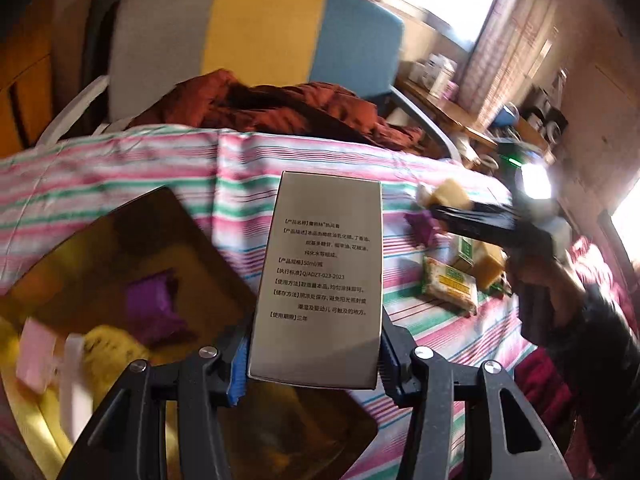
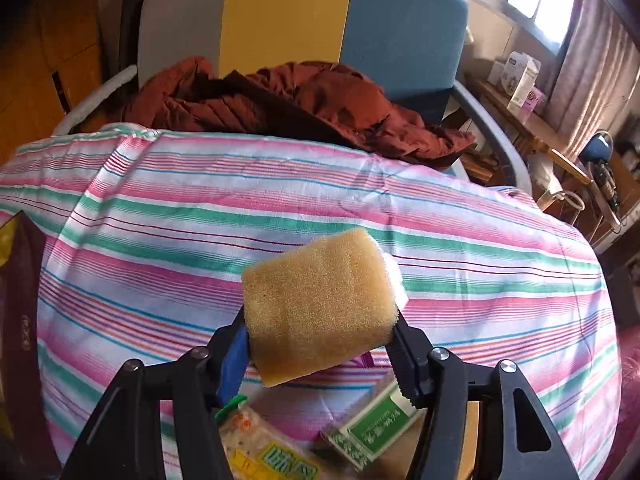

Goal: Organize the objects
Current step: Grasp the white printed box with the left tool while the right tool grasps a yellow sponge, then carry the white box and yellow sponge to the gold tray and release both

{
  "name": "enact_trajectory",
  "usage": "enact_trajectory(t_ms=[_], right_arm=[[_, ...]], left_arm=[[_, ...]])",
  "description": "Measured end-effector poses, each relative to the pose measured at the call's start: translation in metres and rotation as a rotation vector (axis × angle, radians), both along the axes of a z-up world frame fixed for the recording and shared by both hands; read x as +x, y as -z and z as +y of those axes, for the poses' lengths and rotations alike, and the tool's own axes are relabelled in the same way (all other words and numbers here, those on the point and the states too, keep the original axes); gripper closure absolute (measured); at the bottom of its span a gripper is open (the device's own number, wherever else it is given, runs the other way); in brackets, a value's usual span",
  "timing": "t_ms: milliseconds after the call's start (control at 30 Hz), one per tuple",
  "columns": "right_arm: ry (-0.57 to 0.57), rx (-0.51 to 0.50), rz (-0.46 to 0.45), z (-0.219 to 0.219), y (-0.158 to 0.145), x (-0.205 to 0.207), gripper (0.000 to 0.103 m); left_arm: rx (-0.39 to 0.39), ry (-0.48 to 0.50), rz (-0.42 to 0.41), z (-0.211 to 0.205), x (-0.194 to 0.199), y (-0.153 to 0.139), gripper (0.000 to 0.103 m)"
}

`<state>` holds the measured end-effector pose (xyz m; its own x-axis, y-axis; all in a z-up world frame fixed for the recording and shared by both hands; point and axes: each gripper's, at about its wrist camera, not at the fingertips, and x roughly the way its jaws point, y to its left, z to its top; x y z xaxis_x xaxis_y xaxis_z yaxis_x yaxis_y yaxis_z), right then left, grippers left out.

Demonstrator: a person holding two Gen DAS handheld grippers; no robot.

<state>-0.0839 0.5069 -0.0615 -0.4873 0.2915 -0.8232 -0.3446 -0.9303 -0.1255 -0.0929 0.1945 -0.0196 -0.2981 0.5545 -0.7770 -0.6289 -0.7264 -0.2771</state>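
**Now both grippers are loaded and nothing is set down yet**

You have the left gripper (image 1: 314, 364) clamped on the silver carton (image 1: 322, 276), held upright above the striped cloth (image 1: 168, 160), its printed face toward the camera. Just to its left sits the amber tray (image 1: 100, 248) at the cloth's near left edge, with a purple packet (image 1: 154, 308) and other blurred items already inside.

Your right gripper (image 2: 320, 350) is squeezed onto the yellow sponge (image 2: 318, 304), lifted clear of the cloth. Below it, at the near edge, lie a snack packet (image 2: 272, 456) and a small green-and-white box (image 2: 370, 426), loose on the cloth. From the left camera the sponge (image 1: 450, 194) is visible well apart from the carton, toward the right edge.

You appear to be mid-carry, probably gathering things into the tray. Next, swing the carton left over the tray and lower it before letting go; it is tall and may topple onto what lies there. Bring the sponge afterwards, so the two grippers do not crowd each other.
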Motion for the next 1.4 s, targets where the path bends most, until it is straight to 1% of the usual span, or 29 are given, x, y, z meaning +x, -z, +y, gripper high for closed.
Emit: enact_trajectory(t_ms=[133,233,333,400,467,533,633,700,767,867,967,1033,1200,1233,1267,1333,1400], right_arm=[[-0.021,-0.011,0.074,-0.019,-0.028,0.028,0.042],[-0.067,-0.052,0.129,-0.045,-0.044,0.045,0.041],[-0.142,-0.107,0.178,-0.081,-0.058,0.054,0.041],[-0.206,-0.149,0.205,-0.11,-0.065,0.058,0.041],[-0.259,-0.184,0.221,-0.136,-0.069,0.061,0.041],[-0.317,-0.211,0.229,-0.165,-0.071,0.063,0.041],[-0.379,-0.24,0.224,-0.201,-0.07,0.062,0.041],[-0.407,-0.258,0.213,-0.221,-0.065,0.061,0.041],[-0.427,-0.277,0.198,-0.237,-0.06,0.059,0.041],[-0.462,-0.276,0.176,-0.256,-0.054,0.056,0.041],[-0.484,-0.272,0.147,-0.273,-0.047,0.05,0.04],[-0.491,-0.264,0.129,-0.279,-0.042,0.046,0.04],[-0.49,-0.269,0.087,-0.29,-0.027,0.042,0.036],[-0.492,-0.271,0.083,-0.291,-0.026,0.042,0.034],[-0.493,-0.27,0.081,-0.291,-0.025,0.042,0.029],[-0.495,-0.272,0.084,-0.294,-0.025,0.045,0.023],[-0.5,-0.279,0.09,-0.296,-0.026,0.048,0.022]], left_arm=[[0.049,-0.096,-0.021,-0.035,-0.005,-0.003,0.051],[0.053,-0.168,-0.02,-0.06,-0.012,-0.003,0.051],[0.073,-0.233,-0.028,-0.087,-0.024,-0.007,0.051],[0.109,-0.286,-0.036,-0.107,-0.034,-0.013,0.051],[0.135,-0.332,-0.046,-0.127,-0.045,-0.018,0.051],[0.149,-0.357,-0.046,-0.14,-0.053,-0.022,0.051],[0.181,-0.361,-0.06,-0.145,-0.063,-0.025,0.051],[0.181,-0.362,-0.063,-0.138,-0.07,-0.024,0.051],[0.191,-0.354,-0.106,-0.13,-0.081,-0.018,0.051],[0.173,-0.364,-0.139,-0.118,-0.088,-0.009,0.051],[0.184,-0.341,-0.191,-0.109,-0.088,0.002,0.045],[0.185,-0.33,-0.203,-0.108,-0.084,0.006,0.044],[0.166,-0.353,-0.185,-0.125,-0.069,0.007,0.044],[0.157,-0.359,-0.173,-0.13,-0.065,0.006,0.044],[0.149,-0.367,-0.157,-0.135,-0.061,0.004,0.044],[0.14,-0.381,-0.131,-0.146,-0.051,0.002,0.044],[0.117,-0.395,-0.094,-0.153,-0.04,-0.001,0.044]])
